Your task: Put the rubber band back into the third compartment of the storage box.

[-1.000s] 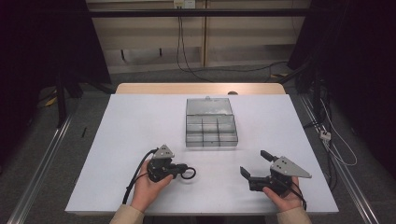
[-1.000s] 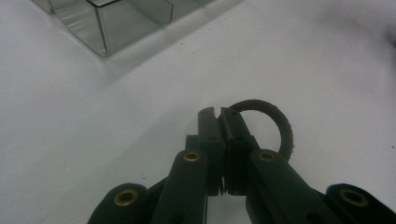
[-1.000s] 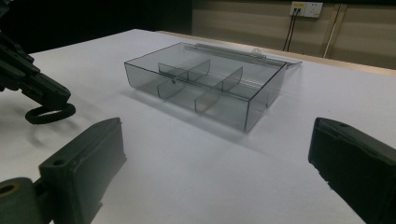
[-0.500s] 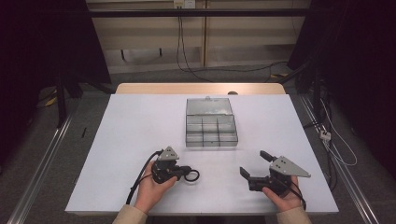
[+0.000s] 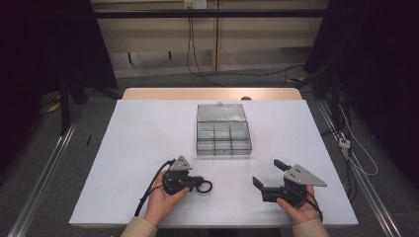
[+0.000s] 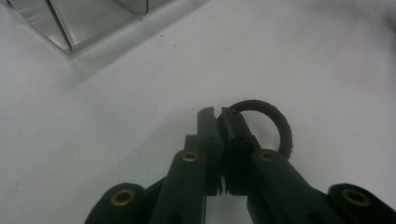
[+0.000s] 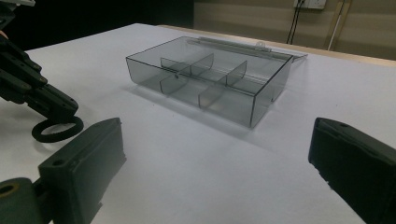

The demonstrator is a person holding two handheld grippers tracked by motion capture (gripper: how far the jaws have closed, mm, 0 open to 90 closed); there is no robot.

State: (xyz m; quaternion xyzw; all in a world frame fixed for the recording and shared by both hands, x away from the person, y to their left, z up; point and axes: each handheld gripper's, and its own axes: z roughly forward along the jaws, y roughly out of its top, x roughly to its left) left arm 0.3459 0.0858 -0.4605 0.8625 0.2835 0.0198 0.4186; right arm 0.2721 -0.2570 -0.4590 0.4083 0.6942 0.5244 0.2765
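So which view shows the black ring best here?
The left gripper view: the black ring sits close up, its band pinched between the shut jaws of the left gripper. The high view shows the ring small at that gripper's tip; the right gripper view shows it whole on the table, off to one side.

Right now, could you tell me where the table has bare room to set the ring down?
Wide bare patches lie left and right of the clear box, and between it and the grippers. It is tight only around the left gripper, shut on the black ring.
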